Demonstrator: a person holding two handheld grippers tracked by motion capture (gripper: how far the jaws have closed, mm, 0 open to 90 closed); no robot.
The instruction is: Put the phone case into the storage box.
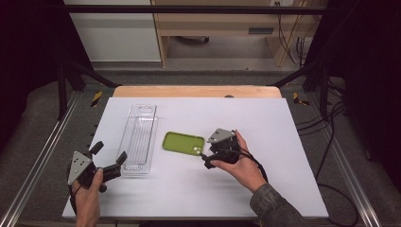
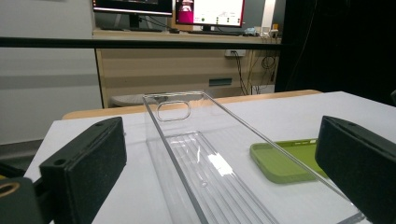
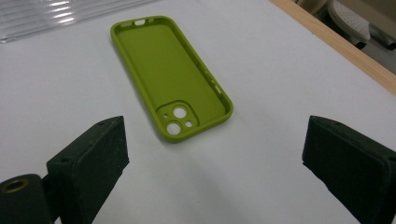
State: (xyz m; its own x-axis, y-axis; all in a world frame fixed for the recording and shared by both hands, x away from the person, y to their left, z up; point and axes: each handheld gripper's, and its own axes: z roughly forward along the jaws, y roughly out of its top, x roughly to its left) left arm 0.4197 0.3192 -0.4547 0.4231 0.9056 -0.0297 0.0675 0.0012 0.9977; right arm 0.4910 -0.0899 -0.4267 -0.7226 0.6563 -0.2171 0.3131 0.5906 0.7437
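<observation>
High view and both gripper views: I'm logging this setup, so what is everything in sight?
Clear plastic long tray: one, transparent, left of centre on the sheet, empty.
Green silicone phone case: one, lime green, inside up, right of the tray, apart from it.
White sheet: one, covering the table.
Wooden table edge: one, light brown, far side.
Left gripper: one, black, open, at the tray's near end.
Right gripper: one, black, open, near the case's camera end.
</observation>
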